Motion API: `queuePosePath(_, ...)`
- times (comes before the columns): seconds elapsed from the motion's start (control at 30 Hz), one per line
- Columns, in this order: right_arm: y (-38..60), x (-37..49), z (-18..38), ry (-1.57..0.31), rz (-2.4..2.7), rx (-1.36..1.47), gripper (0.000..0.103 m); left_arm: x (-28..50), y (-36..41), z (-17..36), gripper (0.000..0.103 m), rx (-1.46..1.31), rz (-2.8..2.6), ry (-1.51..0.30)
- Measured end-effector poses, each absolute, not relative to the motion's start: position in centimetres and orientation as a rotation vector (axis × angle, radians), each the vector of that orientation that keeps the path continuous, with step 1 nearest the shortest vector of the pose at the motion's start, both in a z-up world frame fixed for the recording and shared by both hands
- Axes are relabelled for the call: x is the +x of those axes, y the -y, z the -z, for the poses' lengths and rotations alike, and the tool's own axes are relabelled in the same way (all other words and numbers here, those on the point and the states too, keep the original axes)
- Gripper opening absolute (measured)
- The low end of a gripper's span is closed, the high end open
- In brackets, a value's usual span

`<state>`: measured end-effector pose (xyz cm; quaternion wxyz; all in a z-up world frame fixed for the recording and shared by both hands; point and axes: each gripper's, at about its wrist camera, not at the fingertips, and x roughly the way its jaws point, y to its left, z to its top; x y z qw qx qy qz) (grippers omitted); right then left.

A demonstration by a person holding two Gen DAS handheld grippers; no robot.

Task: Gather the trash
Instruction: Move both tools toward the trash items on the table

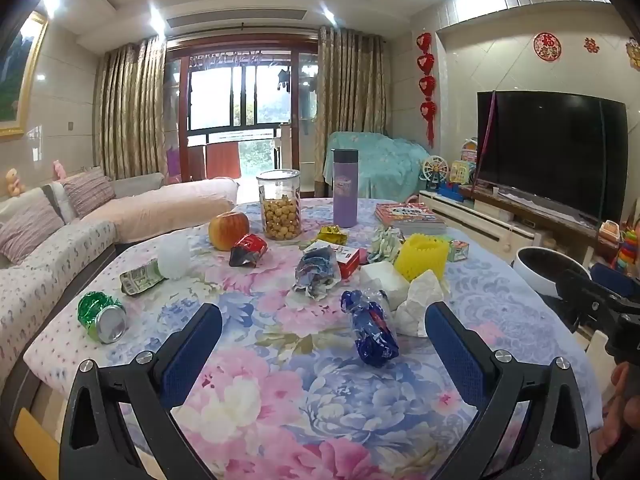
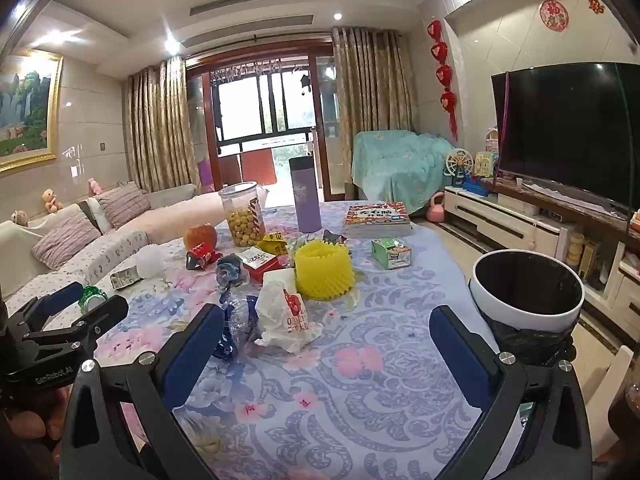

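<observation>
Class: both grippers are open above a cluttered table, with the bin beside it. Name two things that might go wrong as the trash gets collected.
1. The crushed green can lies on its side near the table's left edge; a nudge may roll it off.
2. The apple and snack jar sit among wrappers and might be binned by mistake.

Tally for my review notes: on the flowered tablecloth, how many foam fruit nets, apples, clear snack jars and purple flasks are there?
Foam fruit nets: 2 (white, yellow)
Apple: 1
Snack jar: 1
Purple flask: 1
Total: 5
</observation>
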<state>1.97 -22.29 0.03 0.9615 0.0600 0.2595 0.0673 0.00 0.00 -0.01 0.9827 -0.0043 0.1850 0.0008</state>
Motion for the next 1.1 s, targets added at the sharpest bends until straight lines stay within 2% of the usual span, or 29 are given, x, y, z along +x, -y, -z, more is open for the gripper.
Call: queuePosePath(1.1,22.16,2.18,0.31,-0.537,-0.148,0.137,0.103,0.33,0.14,0.48,0.102,-0.003,0.004,-0.375)
